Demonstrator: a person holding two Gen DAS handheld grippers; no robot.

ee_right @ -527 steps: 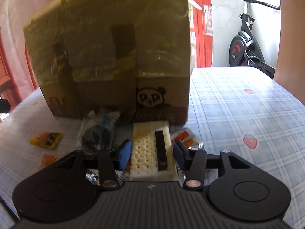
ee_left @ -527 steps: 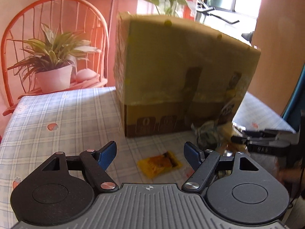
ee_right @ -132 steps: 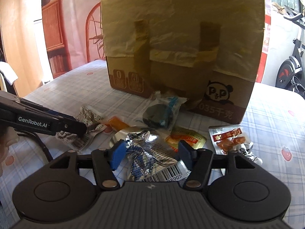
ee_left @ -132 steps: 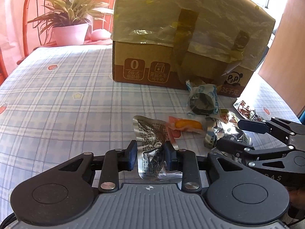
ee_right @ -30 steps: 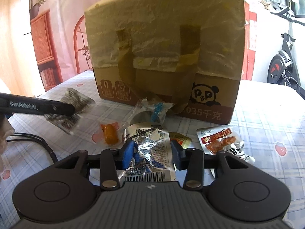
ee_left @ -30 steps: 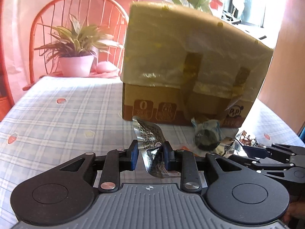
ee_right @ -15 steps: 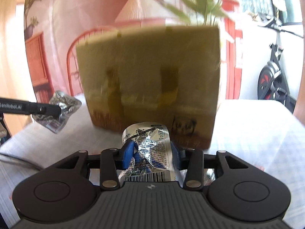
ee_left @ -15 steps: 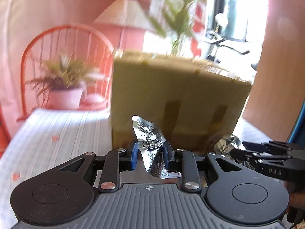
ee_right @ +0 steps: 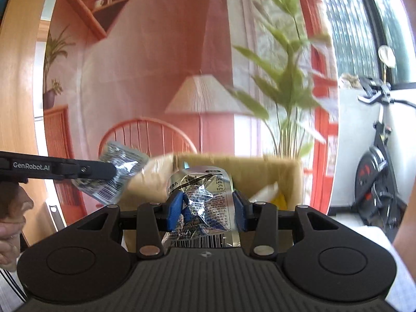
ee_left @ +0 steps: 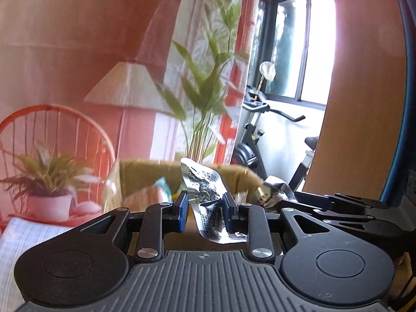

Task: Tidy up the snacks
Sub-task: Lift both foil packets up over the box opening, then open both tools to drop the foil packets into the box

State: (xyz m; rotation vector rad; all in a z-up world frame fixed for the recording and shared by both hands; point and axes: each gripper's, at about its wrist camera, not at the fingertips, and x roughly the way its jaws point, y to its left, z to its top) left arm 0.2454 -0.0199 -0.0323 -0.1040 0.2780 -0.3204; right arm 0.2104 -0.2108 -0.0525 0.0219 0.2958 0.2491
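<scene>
My left gripper [ee_left: 205, 204] is shut on a crumpled silver snack packet [ee_left: 201, 182] that stands up between its blue pads. Behind it is the open top of the cardboard box [ee_left: 124, 171], with colourful packets [ee_left: 158, 189] inside. My right gripper [ee_left: 286, 197] comes in from the right, holding a second silver packet [ee_left: 270, 188]. In the right wrist view, the right gripper [ee_right: 206, 209] is shut on that wide silver packet [ee_right: 205, 195] with a barcode. The left gripper [ee_right: 111, 170] reaches in from the left with its packet [ee_right: 119, 174], near the box [ee_right: 260, 175].
A potted plant [ee_left: 46, 182] sits on an orange chair [ee_left: 52, 119] left of the box. A floor lamp [ee_right: 205, 96] and a tall leafy plant [ee_right: 286, 78] stand behind it. An exercise bike [ee_right: 374, 176] is at the right. A person's hand [ee_right: 10, 218] shows at the left edge.
Both grippers have risen with their packets from near the table to the level of the box's open top. The box's taped front has dropped out of view and its inside now shows.
</scene>
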